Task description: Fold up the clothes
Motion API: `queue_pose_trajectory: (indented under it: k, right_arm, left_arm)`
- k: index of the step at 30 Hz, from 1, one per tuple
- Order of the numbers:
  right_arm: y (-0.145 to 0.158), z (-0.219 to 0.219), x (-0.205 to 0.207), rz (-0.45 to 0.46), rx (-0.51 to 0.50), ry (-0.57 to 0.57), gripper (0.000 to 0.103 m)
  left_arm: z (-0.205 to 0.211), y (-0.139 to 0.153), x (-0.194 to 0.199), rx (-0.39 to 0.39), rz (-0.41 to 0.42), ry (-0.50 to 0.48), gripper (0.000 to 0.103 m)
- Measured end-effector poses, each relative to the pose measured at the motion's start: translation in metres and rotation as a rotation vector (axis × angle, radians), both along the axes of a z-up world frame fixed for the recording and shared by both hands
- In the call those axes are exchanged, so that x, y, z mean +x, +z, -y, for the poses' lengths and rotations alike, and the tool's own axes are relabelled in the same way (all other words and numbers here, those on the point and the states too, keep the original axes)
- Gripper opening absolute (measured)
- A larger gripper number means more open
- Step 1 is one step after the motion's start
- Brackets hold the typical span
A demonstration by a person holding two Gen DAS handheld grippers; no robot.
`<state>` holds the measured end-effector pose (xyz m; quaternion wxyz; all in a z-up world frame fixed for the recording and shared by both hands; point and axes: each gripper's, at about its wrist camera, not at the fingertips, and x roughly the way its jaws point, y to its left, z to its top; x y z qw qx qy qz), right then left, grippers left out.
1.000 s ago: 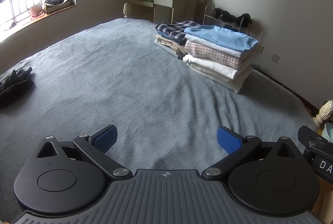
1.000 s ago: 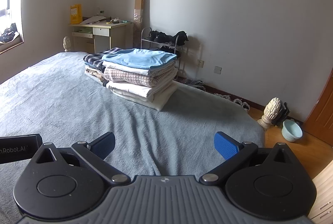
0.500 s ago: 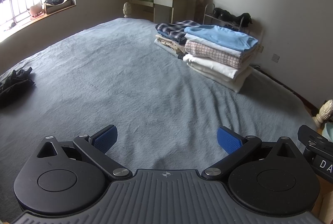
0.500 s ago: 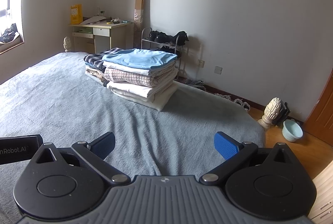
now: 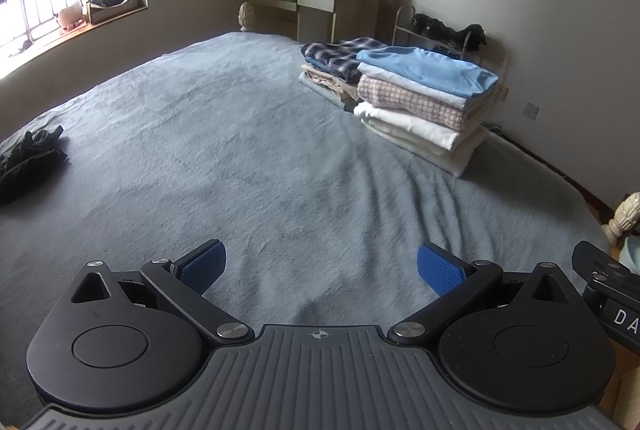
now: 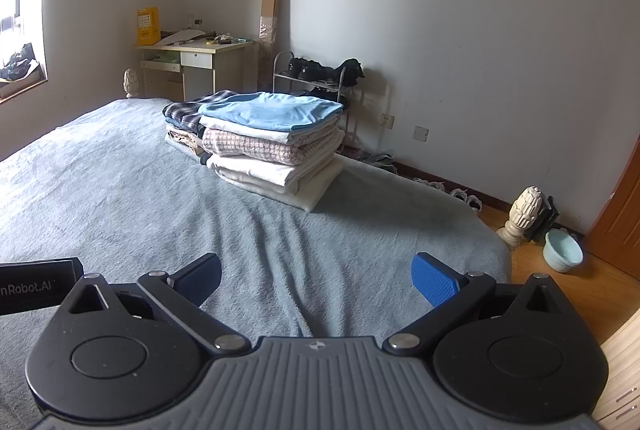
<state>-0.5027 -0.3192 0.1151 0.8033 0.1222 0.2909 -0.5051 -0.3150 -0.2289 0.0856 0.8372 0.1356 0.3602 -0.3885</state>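
**Both grippers empty over the bed; folded stacks at right, one dark garment loose at far left**

The left gripper (image 5: pixel 318 266) is spread wide, its blue ribbed pads well apart, nothing between them. The right gripper (image 6: pixel 316 276) is likewise fully spread and empty. Both hang over the bare lower middle of the bed (image 5: pixel 240 158), covered in grey-blue cloth with a short nap and shallow creases fanning towards the stacks.

Upper right of the left view: a stack of folded clothes (image 5: pixel 428 102), with a light blue smooth knit on top, a pink-and-white checked weave below, then thick cream layers, edges squared. Just behind it, touching, sits a lower second pile (image 5: pixel 336 64) topped by dark plaid.

Far left edge of the left view: a black garment (image 5: pixel 28 160), crumpled, no flat shape, well apart from the stacks.

Judgement: most pieces lie folded and stacked; the black garment appears unfolded, so it looks like what is left. Whether it belongs to the job cannot be told.
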Motion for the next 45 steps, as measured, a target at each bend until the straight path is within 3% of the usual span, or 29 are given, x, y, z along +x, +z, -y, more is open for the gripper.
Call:
queue_pose_trajectory:
  k: [19,33,45]
  right_arm:
    - [-0.007,0.011,-0.002,0.005,0.005,-0.019,0.103]
    - [-0.016,0.074,-0.004,-0.017,0.041,-0.086,0.103]
    - [-0.025,0.113,-0.021,-0.048,0.037,-0.132,0.103]
  left_arm:
    - [0.019,-0.009,-0.002,0.014,0.012,-0.023,0.103]
    - [0.085,-0.015,-0.01,0.014,-0.01,-0.077,0.103]
    - [0.113,-0.026,-0.037,0.022,-0.026,-0.119,0.103]
